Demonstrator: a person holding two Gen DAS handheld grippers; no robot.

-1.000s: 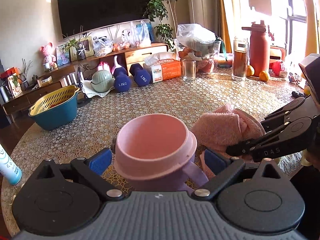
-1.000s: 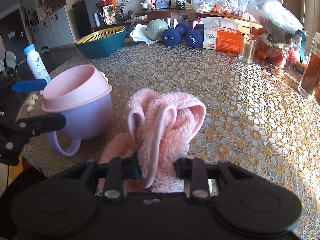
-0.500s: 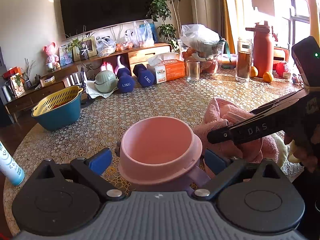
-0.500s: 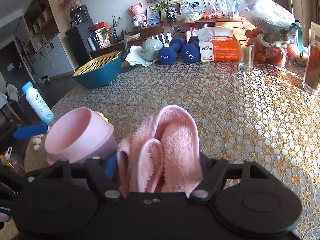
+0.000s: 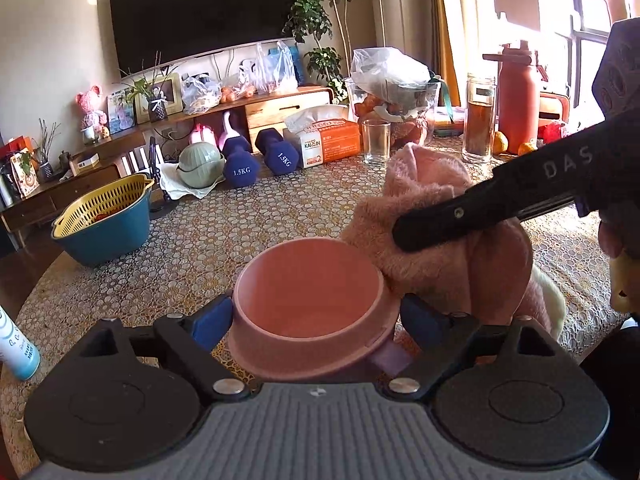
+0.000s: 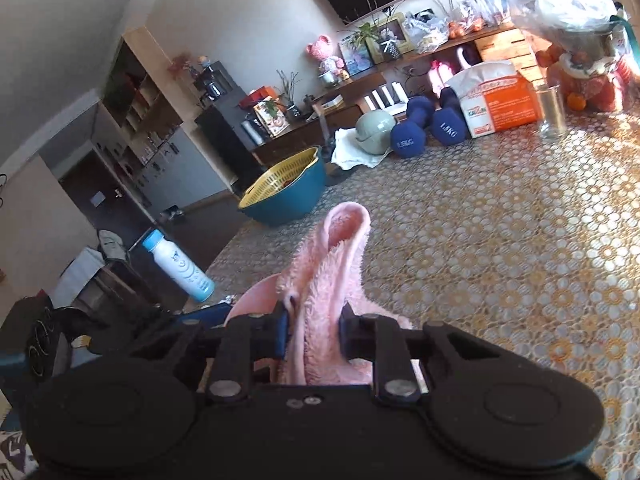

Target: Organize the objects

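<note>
A pink cup with a purple base [image 5: 308,296] stands on the patterned table, between the blue-padded fingers of my left gripper [image 5: 316,316], which closes on its sides. My right gripper [image 6: 314,332] is shut on a fluffy pink towel [image 6: 332,280] and holds it lifted beside the cup's right rim. In the left wrist view the towel [image 5: 432,220] hangs from the black right gripper arm [image 5: 500,200] just right of the cup. The cup's pink rim [image 6: 256,300] shows left of the towel in the right wrist view.
A blue bowl with a yellow strainer [image 5: 104,220] stands at the left. Two blue dumbbells [image 5: 260,160], an orange tissue box [image 5: 328,144], a glass [image 5: 376,142], a tea jar [image 5: 478,120] and a red flask [image 5: 518,96] line the far side. A white bottle [image 6: 180,266] lies near the table's left edge.
My right gripper has lifted the pink towel off the table and carried it left toward the cup. The left gripper has stayed around the cup.
</note>
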